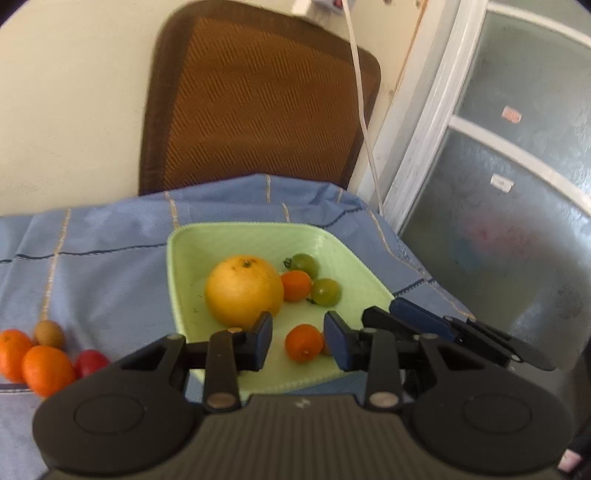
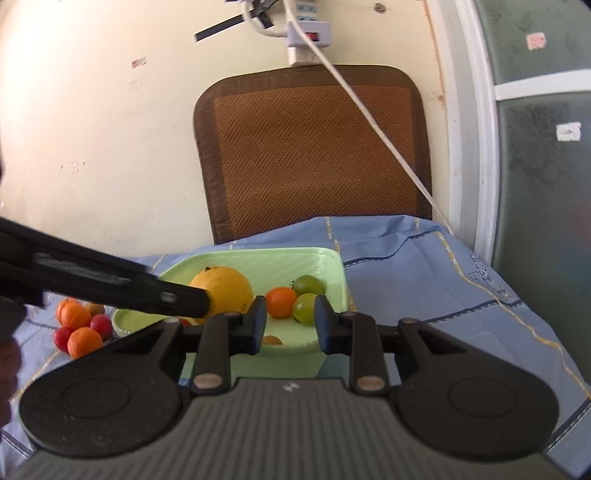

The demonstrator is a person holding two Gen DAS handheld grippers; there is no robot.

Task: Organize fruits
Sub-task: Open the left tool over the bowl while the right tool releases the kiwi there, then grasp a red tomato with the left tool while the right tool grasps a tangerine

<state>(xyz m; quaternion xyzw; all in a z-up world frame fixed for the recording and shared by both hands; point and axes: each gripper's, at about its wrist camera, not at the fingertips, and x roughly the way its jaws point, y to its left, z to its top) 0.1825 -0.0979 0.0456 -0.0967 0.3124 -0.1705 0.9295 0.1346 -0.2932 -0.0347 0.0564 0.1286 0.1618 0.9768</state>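
Observation:
A pale green tray [image 1: 184, 251] on the blue cloth holds a large yellow-orange citrus [image 1: 243, 291], a small orange fruit [image 1: 295, 285], two green tomatoes [image 1: 325, 291] and another small orange fruit [image 1: 303, 342] near its front rim. My left gripper [image 1: 298, 332] hovers over that front rim with its jaws drawn in and nothing gripped. My right gripper [image 2: 290, 314] sits just before the tray [image 2: 332, 266], also shut and empty. Loose oranges [image 1: 48, 369], a brownish fruit [image 1: 50, 334] and a red tomato [image 1: 90, 363] lie on the cloth left of the tray.
A brown woven mat [image 1: 255, 99] leans on the wall behind the table, with a white cable [image 1: 364, 122] across it from a power strip [image 2: 308, 33]. A frosted glass door [image 1: 517, 184] stands at the right. The cloth drops off at the table's right edge [image 2: 517, 295].

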